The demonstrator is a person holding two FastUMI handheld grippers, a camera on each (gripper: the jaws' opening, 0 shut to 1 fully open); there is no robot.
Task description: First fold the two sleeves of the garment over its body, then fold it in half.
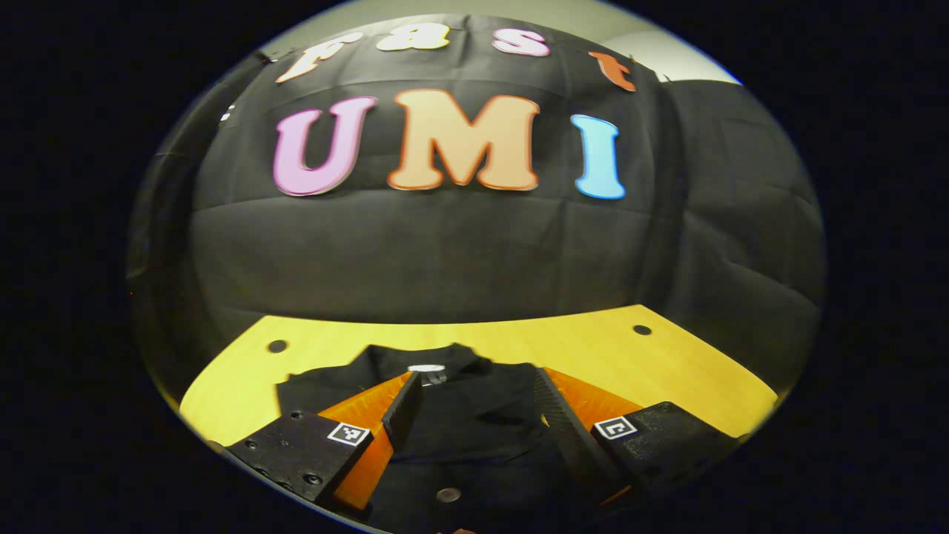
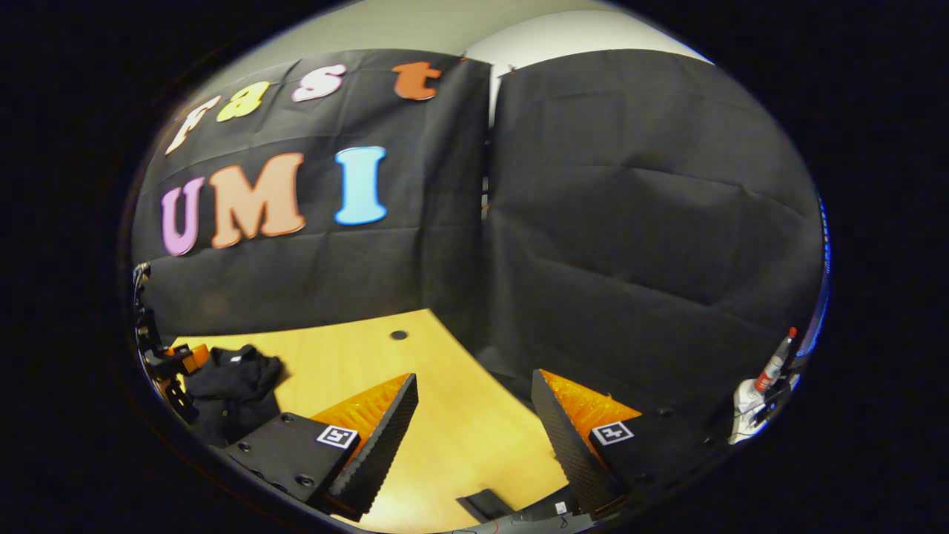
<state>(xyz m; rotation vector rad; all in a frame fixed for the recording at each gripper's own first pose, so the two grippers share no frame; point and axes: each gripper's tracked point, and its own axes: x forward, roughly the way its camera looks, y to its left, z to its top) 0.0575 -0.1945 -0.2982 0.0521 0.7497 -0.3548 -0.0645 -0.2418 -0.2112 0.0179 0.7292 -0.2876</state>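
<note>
The black garment [image 1: 474,415] lies between the left gripper [image 1: 478,386]'s wide-spread fingers; the right gripper [image 2: 474,393], fingers wide, hangs well apart from it

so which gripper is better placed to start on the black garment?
Left. The left gripper hangs open right over the crumpled black cloth garment on the yellow wooden table. The right gripper is open over bare tabletop, the garment off to its side.

The garment [image 1: 474,415] is plain black with a small white label at the collar. The tabletop [image 1: 593,348] is yellow wood with dark round holes. Each gripper [image 1: 478,415] has black ribbed fingers [image 1: 404,411] backed in bright orange, on black blocks bearing small black-and-white square markers. The right gripper [image 2: 474,430] shows the same colours.
</note>
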